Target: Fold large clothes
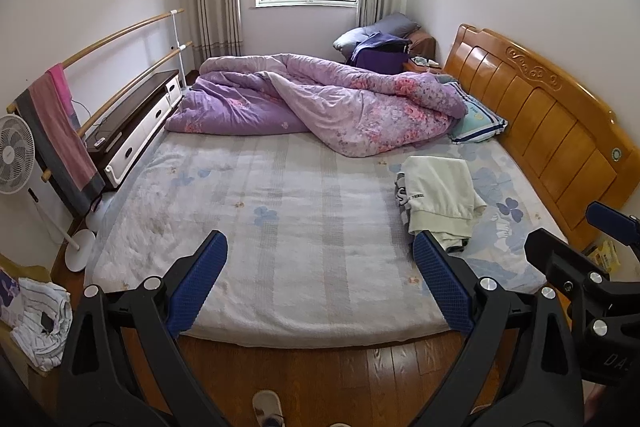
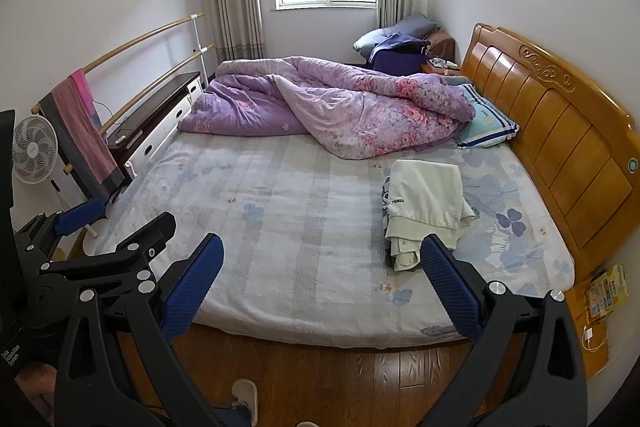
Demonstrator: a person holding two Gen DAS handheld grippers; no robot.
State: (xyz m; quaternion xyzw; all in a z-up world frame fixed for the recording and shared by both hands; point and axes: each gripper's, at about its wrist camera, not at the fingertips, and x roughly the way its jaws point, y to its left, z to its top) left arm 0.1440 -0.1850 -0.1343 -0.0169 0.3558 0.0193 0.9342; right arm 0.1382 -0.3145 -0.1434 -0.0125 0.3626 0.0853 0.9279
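A pale cream garment [image 1: 440, 197] lies folded on top of other folded clothes on the right side of the bed [image 1: 280, 227], near the headboard; it also shows in the right wrist view [image 2: 428, 203]. My left gripper [image 1: 320, 259] is open and empty, held above the bed's near edge, left of the pile. My right gripper [image 2: 322, 259] is open and empty, at the same edge, its right finger just in front of the pile. The right gripper's body shows at the right edge of the left wrist view.
A crumpled purple floral quilt [image 1: 320, 99] covers the far half of the bed. A pillow [image 1: 478, 121] lies by the wooden headboard [image 1: 540, 115]. A rail with a towel [image 1: 60, 131], a fan [image 1: 14, 155] and a low cabinet [image 1: 136, 131] stand left. Clothes [image 1: 40, 323] lie at lower left.
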